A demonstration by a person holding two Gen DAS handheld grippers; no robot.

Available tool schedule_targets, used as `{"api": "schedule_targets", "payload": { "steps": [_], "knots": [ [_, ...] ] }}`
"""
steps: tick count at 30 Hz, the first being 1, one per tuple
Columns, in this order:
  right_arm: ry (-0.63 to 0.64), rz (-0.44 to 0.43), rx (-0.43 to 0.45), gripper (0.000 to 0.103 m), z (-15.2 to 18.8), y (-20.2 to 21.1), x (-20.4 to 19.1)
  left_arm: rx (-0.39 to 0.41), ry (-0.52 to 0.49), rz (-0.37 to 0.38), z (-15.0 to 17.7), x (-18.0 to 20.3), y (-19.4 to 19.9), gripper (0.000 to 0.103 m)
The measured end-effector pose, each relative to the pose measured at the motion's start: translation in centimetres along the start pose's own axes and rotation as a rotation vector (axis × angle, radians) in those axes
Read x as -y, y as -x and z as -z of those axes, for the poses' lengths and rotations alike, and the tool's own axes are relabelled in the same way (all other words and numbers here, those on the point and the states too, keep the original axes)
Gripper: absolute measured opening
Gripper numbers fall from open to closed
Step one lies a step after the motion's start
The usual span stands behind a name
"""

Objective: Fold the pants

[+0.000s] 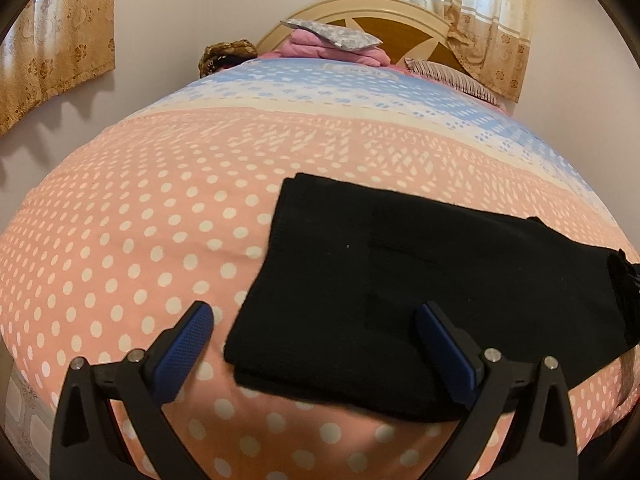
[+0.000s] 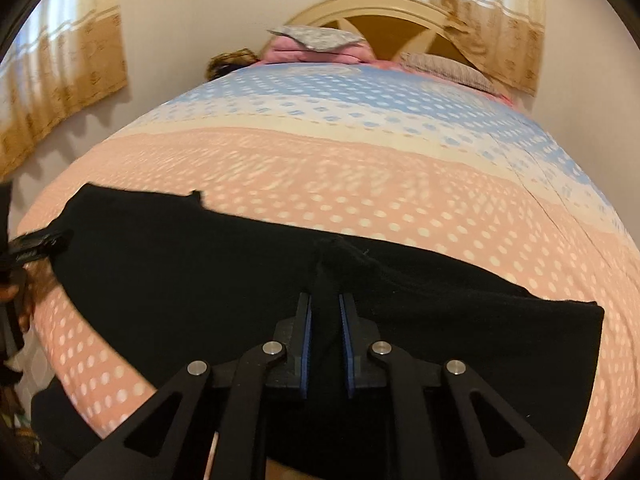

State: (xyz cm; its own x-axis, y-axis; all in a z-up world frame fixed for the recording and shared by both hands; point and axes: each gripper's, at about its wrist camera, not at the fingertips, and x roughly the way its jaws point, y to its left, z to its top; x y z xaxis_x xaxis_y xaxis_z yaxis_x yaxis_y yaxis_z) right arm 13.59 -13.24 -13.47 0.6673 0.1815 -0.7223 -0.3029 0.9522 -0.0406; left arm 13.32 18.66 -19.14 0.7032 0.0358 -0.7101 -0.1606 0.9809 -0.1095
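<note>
The black pants (image 1: pixel 400 280) lie folded on the pink dotted bedspread (image 1: pixel 140 220), near the bed's front edge. My left gripper (image 1: pixel 316 320) is open and empty, just above the pants' near left corner. In the right wrist view the pants (image 2: pixel 200 280) stretch across the bed. My right gripper (image 2: pixel 325 300) is shut on a raised fold of the black cloth at the near edge. The left gripper's tip (image 2: pixel 40 244) shows at the far left by the pants' end.
The bedspread turns blue (image 2: pixel 340 100) toward the headboard (image 2: pixel 400 12). Pink bedding with a grey pillow (image 1: pixel 336 38) and a striped pillow (image 1: pixel 452 76) lie at the head. Curtains (image 1: pixel 52 48) hang on both sides. The floor (image 1: pixel 24 408) shows lower left.
</note>
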Motion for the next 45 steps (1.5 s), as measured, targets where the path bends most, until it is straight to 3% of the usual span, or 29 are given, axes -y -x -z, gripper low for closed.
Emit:
{"api": "schedule_targets", "payload": {
  "steps": [5, 6, 7, 9, 13, 16, 19, 22, 24, 28, 31, 34, 40, 45],
  "knots": [
    [0.007, -0.008, -0.023, 0.02, 0.6, -2.0, 0.0, -0.012, -0.015, 0.022, -0.2, 0.1, -0.6, 0.103],
    [0.013, -0.021, -0.019, 0.031, 0.6, -1.7, 0.0, -0.016, -0.014, 0.025, -0.3, 0.0, -0.7, 0.103],
    [0.027, -0.04, -0.022, 0.048, 0.6, -1.4, -0.2, -0.018, -0.014, 0.025, -0.4, 0.0, -0.7, 0.103],
    [0.038, -0.062, -0.017, 0.058, 0.8, -0.4, -0.1, -0.024, -0.021, 0.023, -0.5, 0.0, -0.7, 0.103],
    [-0.037, -0.091, 0.069, 0.058, 1.4, 2.9, 2.2, -0.02, -0.008, 0.028, -0.5, -0.3, -0.6, 0.103],
    [-0.145, -0.087, 0.162, 0.058, 2.0, 5.6, 6.3, -0.017, 0.009, 0.022, -0.5, -0.8, -0.4, 0.103],
    [-0.328, -0.016, 0.234, 0.058, 3.2, 7.3, 12.2, -0.013, 0.02, 0.003, -0.5, -1.2, -0.3, 0.103],
    [-0.53, -0.04, 0.227, 0.058, 4.8, 6.9, 17.1, -0.011, 0.038, -0.002, -0.5, -1.6, -0.3, 0.103],
    [-0.528, -0.095, 0.215, 0.058, 5.2, 5.6, 17.8, -0.014, 0.032, -0.01, -0.4, -1.4, -0.5, 0.103],
    [-0.523, -0.088, 0.146, 0.058, 5.5, 2.6, 18.1, -0.016, 0.023, -0.011, -0.4, -1.4, -0.4, 0.103],
    [-0.465, -0.062, 0.134, 0.058, 5.0, 3.0, 17.5, 0.0, 0.02, -0.023, -0.4, -1.7, 0.2, 0.103],
    [-0.461, -0.021, 0.186, 0.058, 5.1, 5.0, 16.9, 0.034, 0.032, -0.032, -0.5, -2.5, 1.0, 0.103],
    [-0.313, -0.117, 0.202, 0.059, 4.3, 5.4, 12.0, 0.005, 0.08, 0.044, -0.2, -3.5, 0.1, 0.103],
    [-0.235, -0.125, 0.105, 0.059, 4.8, 2.3, 9.1, 0.002, 0.04, 0.057, -0.6, -2.6, -0.8, 0.103]
  ]
}}
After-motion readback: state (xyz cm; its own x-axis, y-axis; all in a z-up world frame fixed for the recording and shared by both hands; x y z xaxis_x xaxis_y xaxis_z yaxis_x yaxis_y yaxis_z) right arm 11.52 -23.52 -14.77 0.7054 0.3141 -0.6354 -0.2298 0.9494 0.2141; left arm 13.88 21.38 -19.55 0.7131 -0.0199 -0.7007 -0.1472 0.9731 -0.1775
